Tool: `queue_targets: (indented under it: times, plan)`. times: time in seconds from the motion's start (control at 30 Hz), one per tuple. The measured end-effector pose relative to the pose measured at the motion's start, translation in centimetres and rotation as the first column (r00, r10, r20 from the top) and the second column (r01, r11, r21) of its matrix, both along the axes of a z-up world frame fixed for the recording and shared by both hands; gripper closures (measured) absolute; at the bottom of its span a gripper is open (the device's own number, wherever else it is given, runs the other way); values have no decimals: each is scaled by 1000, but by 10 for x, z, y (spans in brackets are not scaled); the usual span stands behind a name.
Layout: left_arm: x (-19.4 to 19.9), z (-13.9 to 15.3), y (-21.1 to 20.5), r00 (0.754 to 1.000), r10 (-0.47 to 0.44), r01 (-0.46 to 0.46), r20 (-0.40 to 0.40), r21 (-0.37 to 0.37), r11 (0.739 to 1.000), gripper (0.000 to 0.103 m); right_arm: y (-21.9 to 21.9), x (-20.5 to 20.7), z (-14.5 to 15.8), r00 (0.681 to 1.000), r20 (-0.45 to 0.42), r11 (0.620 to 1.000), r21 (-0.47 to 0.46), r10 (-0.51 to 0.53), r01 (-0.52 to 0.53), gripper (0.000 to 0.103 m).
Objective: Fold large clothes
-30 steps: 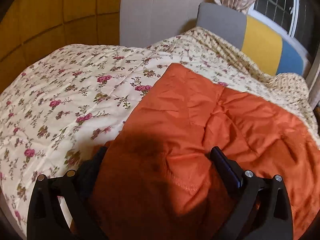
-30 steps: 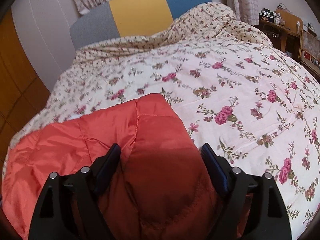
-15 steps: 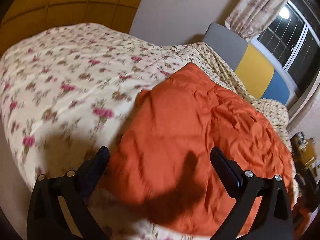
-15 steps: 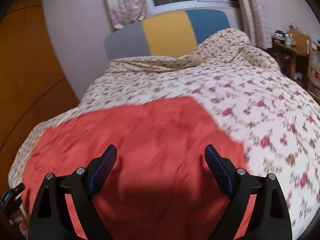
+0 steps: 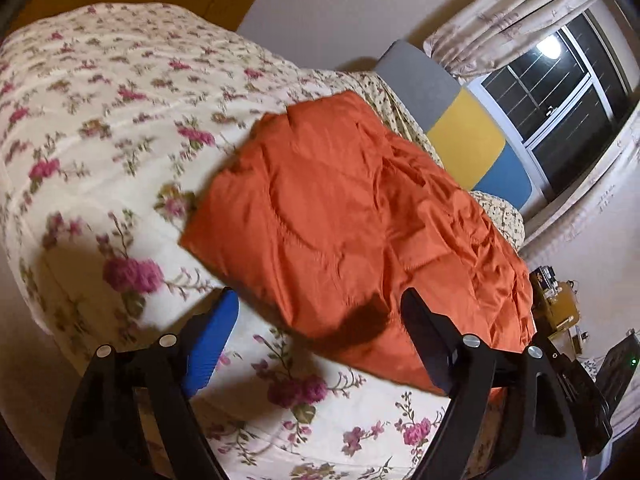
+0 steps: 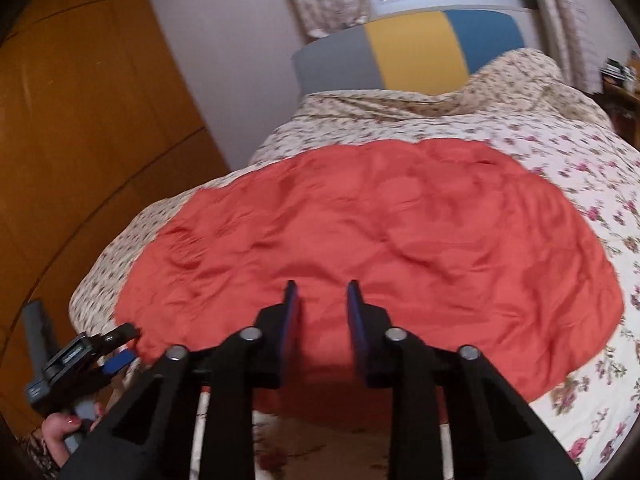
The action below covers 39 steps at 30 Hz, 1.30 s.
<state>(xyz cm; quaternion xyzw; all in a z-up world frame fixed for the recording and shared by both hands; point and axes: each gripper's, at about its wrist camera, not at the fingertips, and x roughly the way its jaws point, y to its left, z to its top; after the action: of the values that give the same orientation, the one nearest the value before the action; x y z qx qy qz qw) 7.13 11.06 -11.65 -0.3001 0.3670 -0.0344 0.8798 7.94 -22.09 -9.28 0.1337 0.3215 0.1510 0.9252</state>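
Garment [image 6: 380,240], orange and quilted, lying spread on floral bedspread [image 5: 100,120], not yet folded. Hovering near its front edge: left gripper [image 5: 320,344], jaws wide and closing on nothing; right gripper [image 6: 322,308], jaws closing to a narrow gap, nothing between. Probably between folds; next calling for pinching an edge and carrying it across.

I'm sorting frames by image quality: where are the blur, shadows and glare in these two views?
Left wrist view: floral bedspread smeared by motion at left, dark shadow on the orange garment near its front edge, lamp glare in the window. Right wrist view: softer overall, bedspread flowers streaked at right; strong fisheye bending of the wooden wardrobe.
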Motion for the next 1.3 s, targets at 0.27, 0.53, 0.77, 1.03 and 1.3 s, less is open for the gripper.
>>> queue_targets:
  times: [0.27,0.53,0.77,1.03,1.3]
  plan:
    - [-3,-1,-4,999,-29,29,13,-11,1000,20,36,18,-38,997,-71,986,-161,30,-41,97]
    - [0,-5,-6,999,-36,37,22,-49,998,20,33,13,-56,999,-22,988,-151,32,-35,97]
    - [24,-14,3,999,20,-6,47,-274,962,20,32,8,-57,999,-10,990,-138,33,-34,97]
    - [65,-20,21,993,118,-115,-11,-319,941,54,30,6,-40,998,-44,990,-135,36,-42,97]
    - [58,-23,23,995,90,-78,30,-281,957,62,22,55,-6,1000,20,995,-95,-18,20,94]
